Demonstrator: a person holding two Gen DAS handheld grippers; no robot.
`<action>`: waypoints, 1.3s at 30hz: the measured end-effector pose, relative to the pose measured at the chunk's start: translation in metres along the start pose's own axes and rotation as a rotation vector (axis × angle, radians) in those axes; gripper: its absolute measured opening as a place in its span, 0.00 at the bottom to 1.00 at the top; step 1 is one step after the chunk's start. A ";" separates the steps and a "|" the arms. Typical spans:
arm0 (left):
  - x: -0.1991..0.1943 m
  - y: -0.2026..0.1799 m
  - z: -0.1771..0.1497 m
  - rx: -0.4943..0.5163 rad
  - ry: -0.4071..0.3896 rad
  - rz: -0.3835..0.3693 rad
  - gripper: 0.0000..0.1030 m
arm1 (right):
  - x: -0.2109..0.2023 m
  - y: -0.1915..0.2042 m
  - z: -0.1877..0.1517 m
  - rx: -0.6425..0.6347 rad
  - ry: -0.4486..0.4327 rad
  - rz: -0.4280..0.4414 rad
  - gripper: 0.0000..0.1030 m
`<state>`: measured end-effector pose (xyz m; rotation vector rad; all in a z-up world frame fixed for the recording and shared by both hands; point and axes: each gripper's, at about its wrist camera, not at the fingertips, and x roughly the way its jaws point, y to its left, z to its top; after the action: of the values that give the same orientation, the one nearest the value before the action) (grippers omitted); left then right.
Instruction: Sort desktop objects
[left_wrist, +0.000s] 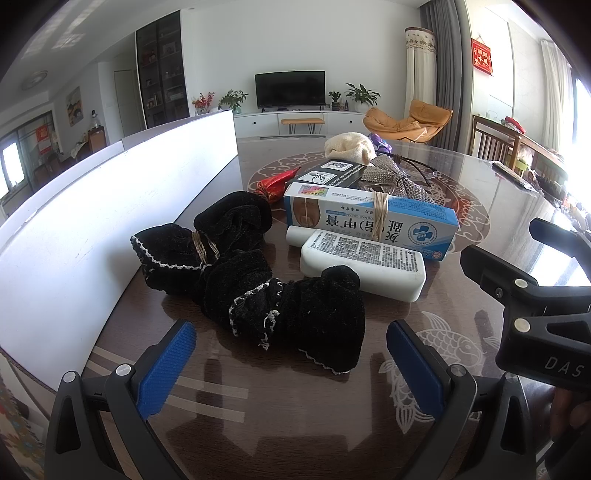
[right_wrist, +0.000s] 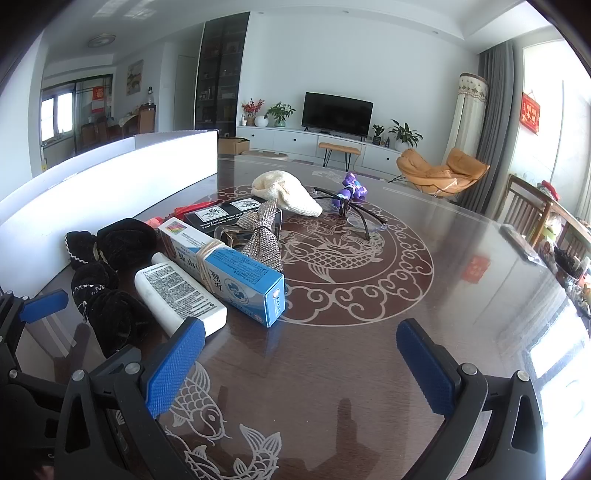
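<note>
Both of our grippers are released and empty: left gripper (left_wrist: 291, 354) hangs low in its frame before the black socks (left_wrist: 258, 280), right gripper (right_wrist: 301, 354) over bare worktop (right_wrist: 461, 266). White bottle (right_wrist: 177, 295) and blue box (right_wrist: 229, 269) lie centre-left.

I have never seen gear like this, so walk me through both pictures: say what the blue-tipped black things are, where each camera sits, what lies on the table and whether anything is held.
There is no robot. A person holds a two-finger clamp in each hand, and a wide-angle camera on each looks forward along its blue fingers.

One picture comes from the left gripper, the other from the right gripper. Both are open and hold nothing.

On the dark patterned table lie black socks, a white bottle, a blue and white box with a rubber band around it, a black box, a sparkly bow, a cream knit cloth, glasses, and a purple item.
</note>
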<state>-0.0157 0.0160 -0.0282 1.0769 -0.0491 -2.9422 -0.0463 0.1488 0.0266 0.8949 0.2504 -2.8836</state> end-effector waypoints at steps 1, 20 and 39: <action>0.000 0.000 0.000 0.000 0.000 0.000 1.00 | 0.000 0.000 0.000 0.000 0.000 0.000 1.00; 0.000 -0.002 0.000 0.001 0.000 0.000 1.00 | 0.000 0.001 0.001 -0.001 0.001 -0.001 1.00; -0.001 -0.003 0.000 0.003 -0.001 0.001 1.00 | 0.000 0.001 0.001 -0.002 0.001 -0.001 1.00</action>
<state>-0.0151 0.0192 -0.0280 1.0760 -0.0540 -2.9423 -0.0467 0.1477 0.0271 0.8960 0.2538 -2.8833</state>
